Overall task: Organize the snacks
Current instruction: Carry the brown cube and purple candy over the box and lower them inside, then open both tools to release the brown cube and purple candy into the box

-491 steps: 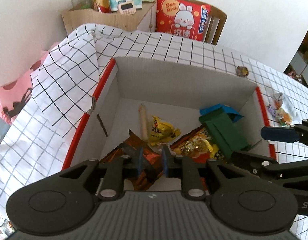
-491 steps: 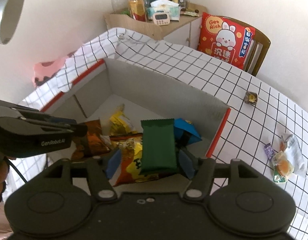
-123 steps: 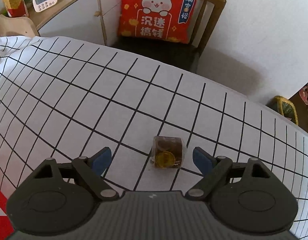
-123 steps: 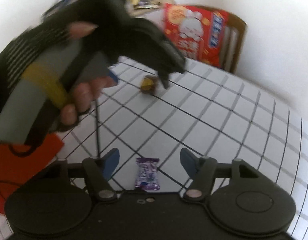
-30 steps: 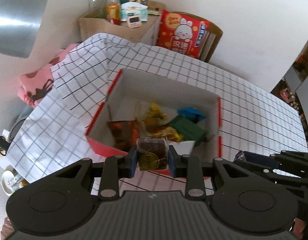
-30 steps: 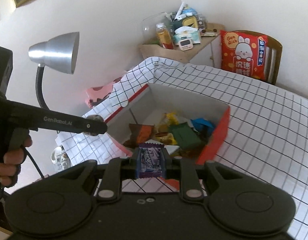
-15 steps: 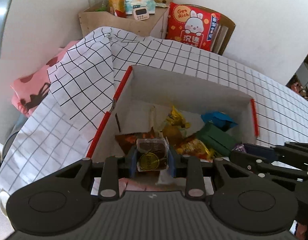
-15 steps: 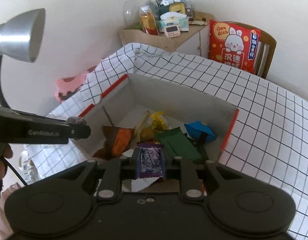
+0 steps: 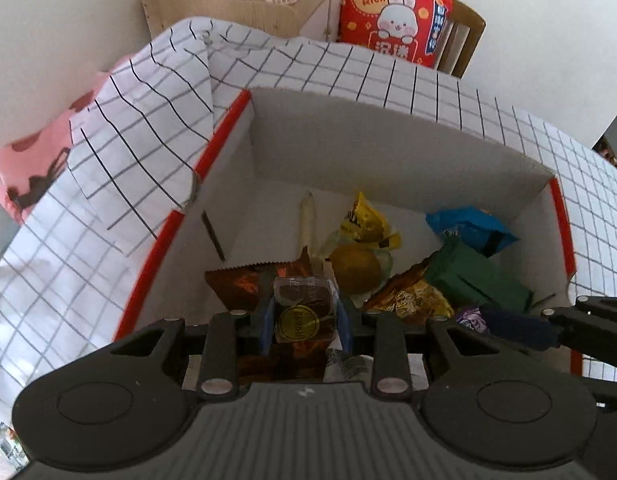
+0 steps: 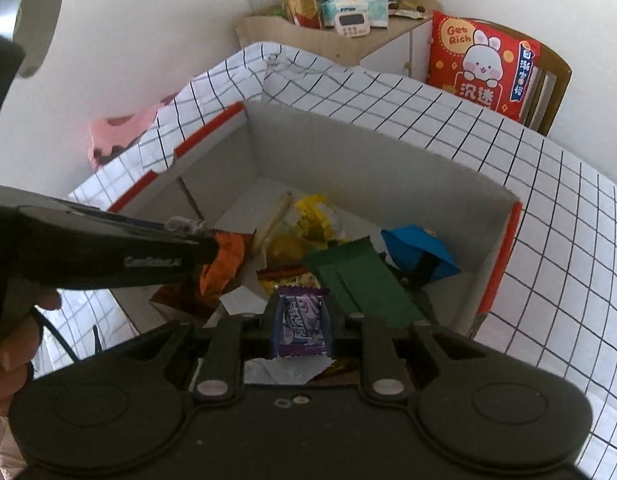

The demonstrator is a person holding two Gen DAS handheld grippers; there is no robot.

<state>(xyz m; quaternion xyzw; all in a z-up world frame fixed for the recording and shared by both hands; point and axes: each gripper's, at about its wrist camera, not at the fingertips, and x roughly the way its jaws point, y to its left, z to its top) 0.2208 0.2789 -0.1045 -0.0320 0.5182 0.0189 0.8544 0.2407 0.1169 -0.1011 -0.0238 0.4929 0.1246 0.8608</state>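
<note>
My left gripper is shut on a clear-wrapped brown snack with a gold round label, held over the near part of an open white cardboard box with red edges. My right gripper is shut on a small purple candy above the same box. Inside the box lie several snacks: a green packet, a blue packet, an orange-brown packet, yellow wrappers and a round yellow fruit cup. The left gripper's side crosses the right wrist view; the right gripper's fingers show in the left wrist view.
The box sits on a table with a white black-grid cloth, which folds over the box's left wall. Behind stand a wooden shelf with bottles and a timer, a chair with a red rabbit cushion, a grey lamp and pink fabric.
Both grippers have come down and closer to the box with their snacks still held; the box now fills much more of each view.
</note>
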